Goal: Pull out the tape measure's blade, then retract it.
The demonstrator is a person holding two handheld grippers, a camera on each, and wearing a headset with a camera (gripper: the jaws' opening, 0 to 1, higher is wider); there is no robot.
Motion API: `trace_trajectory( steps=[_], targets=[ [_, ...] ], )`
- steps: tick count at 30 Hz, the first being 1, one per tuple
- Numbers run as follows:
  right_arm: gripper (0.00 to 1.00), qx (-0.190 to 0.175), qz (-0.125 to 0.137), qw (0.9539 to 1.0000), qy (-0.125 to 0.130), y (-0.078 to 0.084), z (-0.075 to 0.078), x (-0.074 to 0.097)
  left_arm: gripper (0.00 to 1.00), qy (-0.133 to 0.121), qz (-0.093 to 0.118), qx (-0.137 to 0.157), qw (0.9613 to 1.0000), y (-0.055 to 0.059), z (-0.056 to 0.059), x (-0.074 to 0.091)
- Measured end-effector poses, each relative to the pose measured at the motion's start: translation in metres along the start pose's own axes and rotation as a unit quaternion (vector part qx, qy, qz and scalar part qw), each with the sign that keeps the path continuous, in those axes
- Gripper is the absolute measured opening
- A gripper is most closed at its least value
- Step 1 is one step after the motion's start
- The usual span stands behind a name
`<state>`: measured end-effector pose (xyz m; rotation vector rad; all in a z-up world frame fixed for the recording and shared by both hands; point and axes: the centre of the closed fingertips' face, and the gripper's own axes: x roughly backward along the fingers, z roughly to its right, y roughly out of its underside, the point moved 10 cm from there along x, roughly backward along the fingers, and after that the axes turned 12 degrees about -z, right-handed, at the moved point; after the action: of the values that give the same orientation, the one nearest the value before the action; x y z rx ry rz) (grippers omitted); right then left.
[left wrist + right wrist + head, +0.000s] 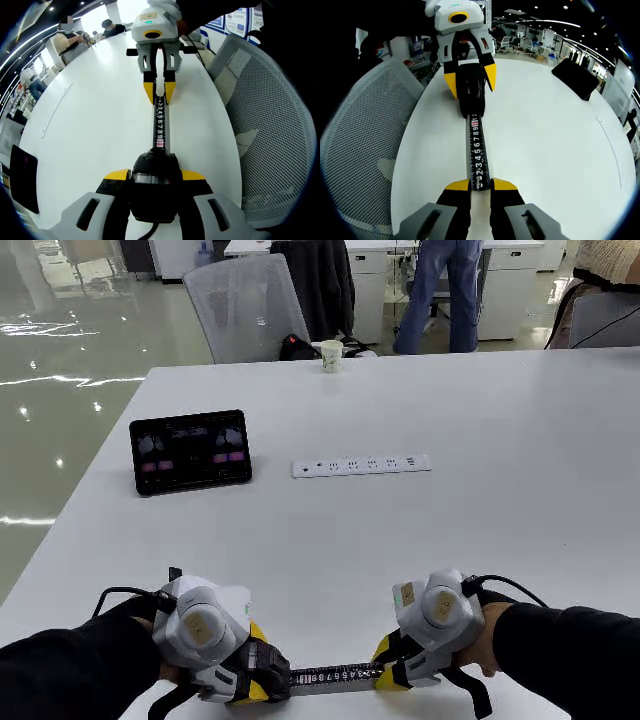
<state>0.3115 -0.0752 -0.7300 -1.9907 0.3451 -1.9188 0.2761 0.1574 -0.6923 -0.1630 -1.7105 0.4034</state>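
My left gripper (262, 676) is shut on the black tape measure case (155, 175), seen up close in the left gripper view. The case (470, 90) faces me in the right gripper view. A short length of the blade (335, 675) with black numbers runs between the two grippers just above the white table. My right gripper (480, 186) is shut on the blade's tip (479, 181). In the head view the right gripper (384, 670) sits near the table's front edge. From the left gripper view, the right gripper (159, 92) pinches the far end of the blade (159, 122).
A dark tablet (190, 451) stands at the left on the white table (450, 530). A white power strip (361, 466) lies mid-table and a paper cup (331, 355) sits at the far edge. A mesh chair (265, 115) is close beside the table edge. People stand beyond.
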Motion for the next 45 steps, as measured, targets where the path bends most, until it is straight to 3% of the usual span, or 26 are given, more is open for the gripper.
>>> trace_trajectory(
  steps=[45],
  targets=[
    [0.10, -0.009, -0.008, 0.9999, 0.001, 0.015, 0.000, 0.011, 0.31, -0.002, 0.001, 0.001, 1.0000, 0.000, 0.001, 0.000]
  ],
)
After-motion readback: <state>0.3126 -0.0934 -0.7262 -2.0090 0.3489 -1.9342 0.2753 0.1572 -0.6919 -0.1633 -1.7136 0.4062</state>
